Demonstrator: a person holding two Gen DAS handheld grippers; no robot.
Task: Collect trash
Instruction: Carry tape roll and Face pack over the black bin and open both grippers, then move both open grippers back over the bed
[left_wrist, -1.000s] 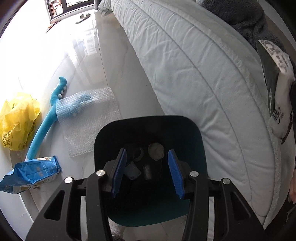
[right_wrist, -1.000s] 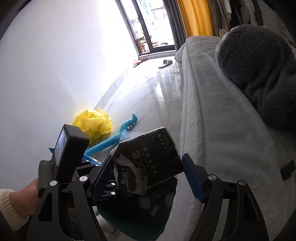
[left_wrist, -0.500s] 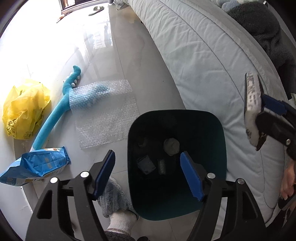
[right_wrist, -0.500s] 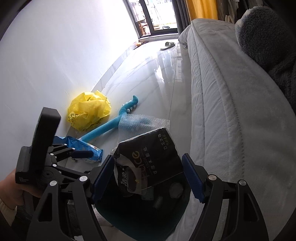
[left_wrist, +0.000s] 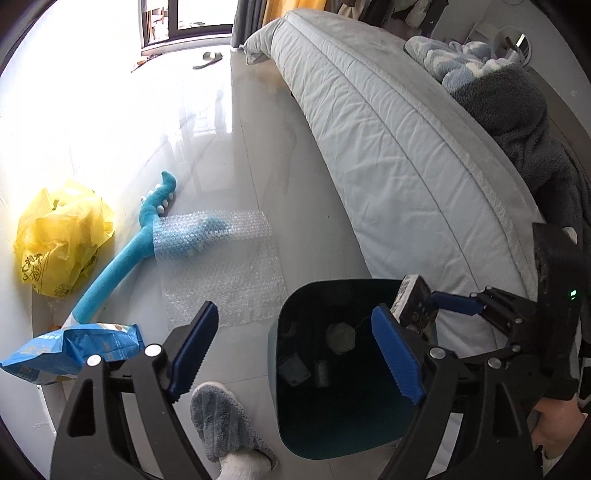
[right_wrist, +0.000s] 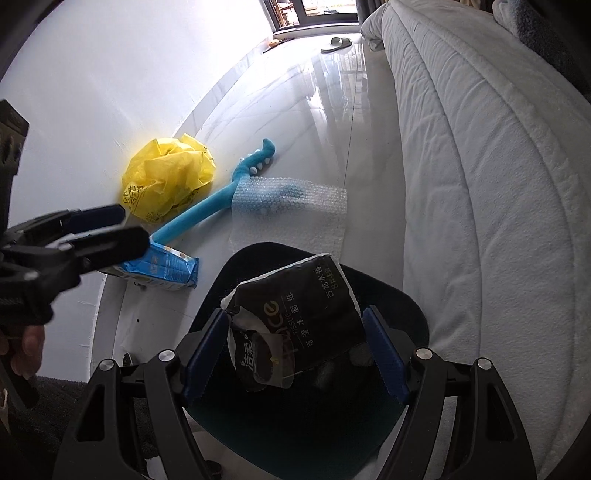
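Right gripper (right_wrist: 295, 350) is clamping a black tissue pack (right_wrist: 299, 321), hanging over the mouth of the dark teal bin (right_wrist: 413, 306). The pack is blocking most of the bin interior in the right wrist view; its far end is showing white tissue.

Left gripper (left_wrist: 291, 350) is empty, its jaws opening, with nothing between the pads. It is pointing down at the floor and the bin rim (left_wrist: 280, 321).

Bin contents in the left wrist view are dim: a pale crumpled wad (left_wrist: 340, 336) and a couple of dark lumps I can't identify.

On the floor, from the bin: blue snack bag (left_wrist: 74, 347) at 9 o'clock, partly cut off by the left finger; bubble wrap (left_wrist: 221, 266) at 11, covering part of a blue plush toy (left_wrist: 122, 258); yellow plastic bag (left_wrist: 59, 236) at 10, against the wall. Bed (left_wrist: 388, 147) is running along 1–3 o'clock.

A slippered foot (left_wrist: 221, 417) is showing at 7, half hidden by the gripper frame.
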